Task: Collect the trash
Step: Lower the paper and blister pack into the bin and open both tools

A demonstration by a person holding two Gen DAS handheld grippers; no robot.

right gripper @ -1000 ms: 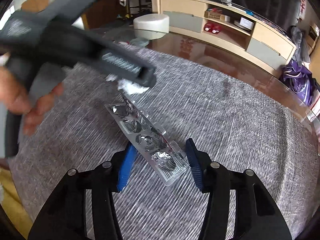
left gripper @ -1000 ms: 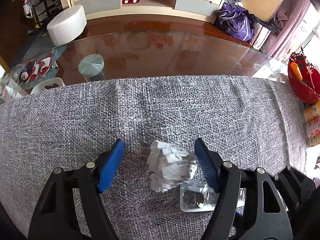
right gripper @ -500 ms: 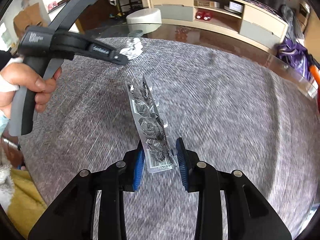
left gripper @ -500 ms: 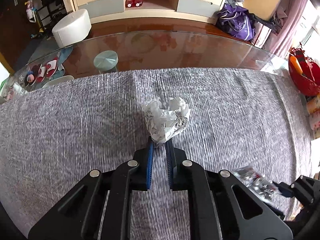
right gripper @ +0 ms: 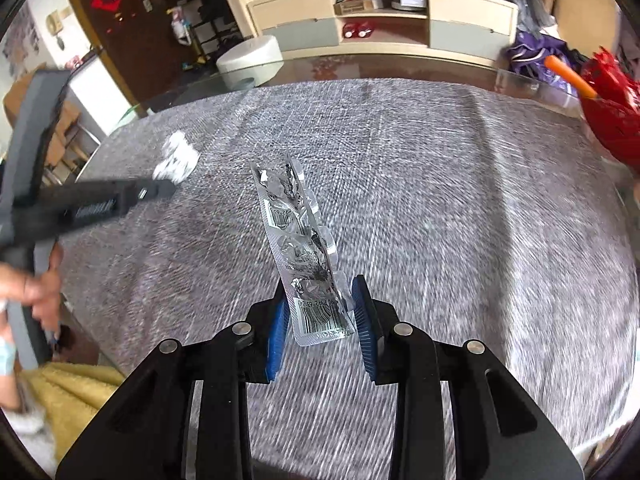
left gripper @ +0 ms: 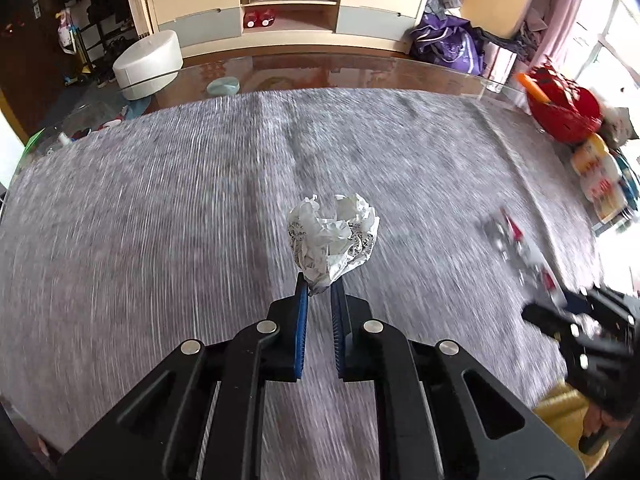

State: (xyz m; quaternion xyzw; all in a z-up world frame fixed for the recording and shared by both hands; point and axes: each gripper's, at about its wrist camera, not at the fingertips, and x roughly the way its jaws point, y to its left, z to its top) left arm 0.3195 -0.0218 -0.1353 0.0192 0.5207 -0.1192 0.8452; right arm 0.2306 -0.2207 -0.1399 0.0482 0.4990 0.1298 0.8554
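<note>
A: Two grippers, two bits of trash, both clear of the grey woven cloth (left gripper: 160, 216) that covers the glass-topped table (left gripper: 320, 68)

B: What has the left gripper (left gripper: 319, 294) got?

A: A crumpled ball of printed paper (left gripper: 334, 236). Its blue pads (left gripper: 301, 320) are nearly together and pinch the lower tip of the ball, which sticks up and forward past the fingertips. The jaws closed within the last second, and the paper is between them

B: And the right gripper (right gripper: 320, 312)?

A: It is clamped on an emptied blister pack (right gripper: 298, 232), silver foil torn open, a barcode at the near end. The pads press the pack's two long edges near that barcode end, and the strip stands up from the jaws, tilted away toward the far side of the table

B: Can each camera see the other tool?

A: Yes, though blurred. In the left wrist view the right gripper sits at the right edge with the foil strip above it. In the right wrist view the left gripper reaches in from the left, a hand (right gripper: 36, 284) around its grey handle, the white paper at its tip

B: Anything else on the table?

A: A red basket (left gripper: 564, 108) at the far right corner and some packages (left gripper: 600, 184) just beside it. Beyond the table stand a white round stool (left gripper: 146, 64) and a low cabinet (left gripper: 288, 12)
</note>
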